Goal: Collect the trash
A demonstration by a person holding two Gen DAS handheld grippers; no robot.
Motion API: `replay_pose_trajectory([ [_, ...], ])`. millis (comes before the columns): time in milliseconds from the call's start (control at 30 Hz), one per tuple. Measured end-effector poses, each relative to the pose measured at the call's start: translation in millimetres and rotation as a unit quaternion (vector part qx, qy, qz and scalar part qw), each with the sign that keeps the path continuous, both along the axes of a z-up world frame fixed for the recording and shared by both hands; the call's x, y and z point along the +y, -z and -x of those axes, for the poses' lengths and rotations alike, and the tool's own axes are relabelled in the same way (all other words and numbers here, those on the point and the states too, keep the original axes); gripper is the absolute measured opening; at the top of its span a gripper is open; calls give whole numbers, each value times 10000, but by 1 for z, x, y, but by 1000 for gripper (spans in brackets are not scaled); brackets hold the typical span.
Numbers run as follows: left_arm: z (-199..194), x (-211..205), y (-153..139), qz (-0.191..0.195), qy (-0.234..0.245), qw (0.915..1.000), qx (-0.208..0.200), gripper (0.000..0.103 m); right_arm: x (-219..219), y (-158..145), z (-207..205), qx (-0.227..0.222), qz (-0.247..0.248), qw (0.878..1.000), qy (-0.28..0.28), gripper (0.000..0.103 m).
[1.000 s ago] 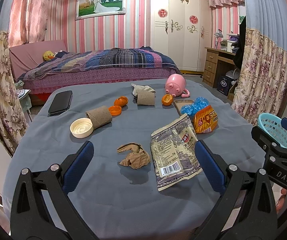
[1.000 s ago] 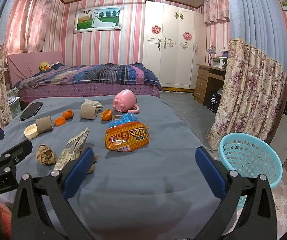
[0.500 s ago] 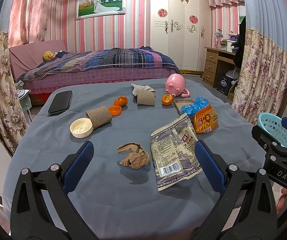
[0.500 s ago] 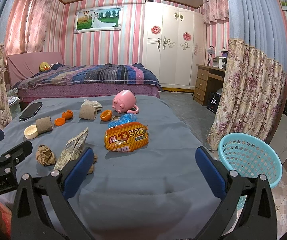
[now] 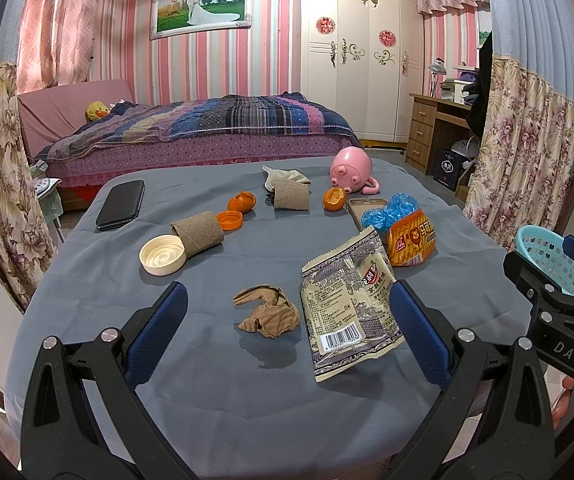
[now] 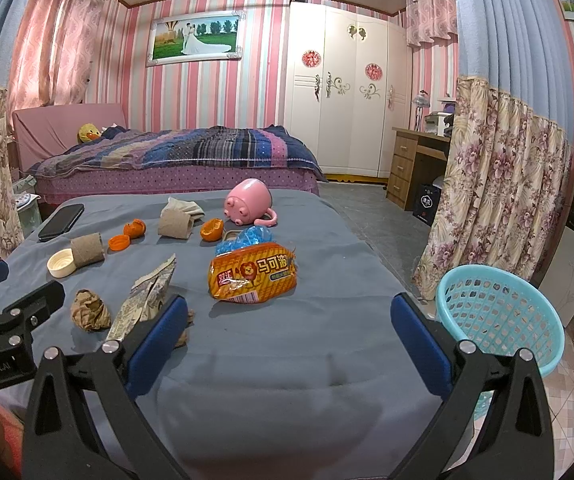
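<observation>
- Left claw [image 5: 287,320]: jaws spread wide and empty, held low over the near edge of the grey-blue cloth-covered counter [image 5: 207,380]. The crumpled brown paper wad [image 5: 268,312] lies straight ahead between its fingers; the grey printed snack wrapper [image 5: 347,312] lies just beside its right finger.
- Right claw [image 6: 287,328]: likewise wide and empty. The orange foil snack bag [image 6: 253,276] lies ahead of it, a little left of centre.
- Turquoise perforated plastic basket [image 6: 499,316]: stands off the counter, just beyond the right claw's right finger, probably so trash can be dropped in with a short swing.
- Cardboard tubes, caps and peel lie farther ahead, untouched.
</observation>
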State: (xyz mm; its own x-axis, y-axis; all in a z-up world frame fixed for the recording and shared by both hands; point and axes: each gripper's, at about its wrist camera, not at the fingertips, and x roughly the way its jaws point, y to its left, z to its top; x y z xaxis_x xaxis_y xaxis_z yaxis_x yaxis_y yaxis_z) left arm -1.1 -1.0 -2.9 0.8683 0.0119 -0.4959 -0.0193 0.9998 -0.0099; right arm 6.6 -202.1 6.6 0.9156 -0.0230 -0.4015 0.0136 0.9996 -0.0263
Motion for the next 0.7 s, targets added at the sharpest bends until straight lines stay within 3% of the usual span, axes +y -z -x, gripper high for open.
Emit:
replay_pose_trajectory([
  [200, -2, -4, 6, -29, -25, 10000, 5, 98, 1, 3, -1, -20, -52, 10000, -28, 99],
  [700, 0, 0, -11, 138, -151, 9998, 2, 98, -1, -1, -2, -32, -134, 9999, 27, 99],
])
